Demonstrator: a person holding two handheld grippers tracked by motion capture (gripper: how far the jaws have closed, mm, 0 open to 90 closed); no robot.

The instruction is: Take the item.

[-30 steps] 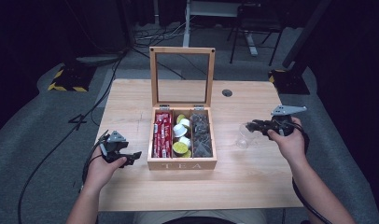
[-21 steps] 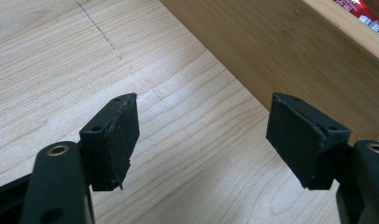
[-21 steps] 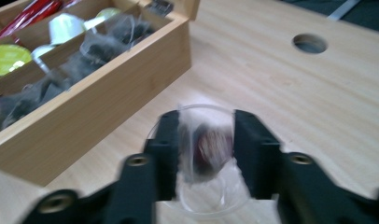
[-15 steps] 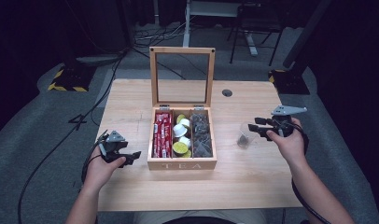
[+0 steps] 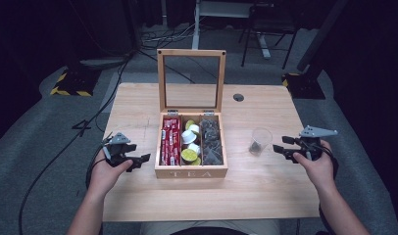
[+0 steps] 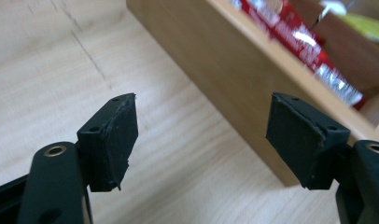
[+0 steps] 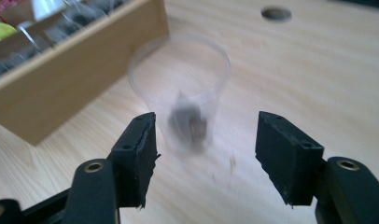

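Observation:
An open wooden tea box (image 5: 191,171) marked TEA sits mid-table, its glass lid upright. It holds red packets (image 5: 170,140), yellow and white capsules (image 5: 189,144) and dark tea bags (image 5: 211,142). To its right a clear plastic cup (image 5: 260,141) stands upright with a dark tea bag (image 7: 187,122) inside. My right gripper (image 5: 281,148) is open just right of the cup, apart from it; the cup (image 7: 183,105) stands just beyond its jaws. My left gripper (image 5: 138,161) is open left of the box, facing the box wall (image 6: 234,84), with nothing between its jaws.
A round cable hole (image 5: 238,97) lies in the light wooden table (image 5: 138,103) behind the cup. Black cables (image 5: 64,147) trail over the grey floor at left. Dark furniture legs stand beyond the far edge.
The right gripper has let go of the cup and drawn back to the right. The cup now stands by itself. The left gripper has barely moved.

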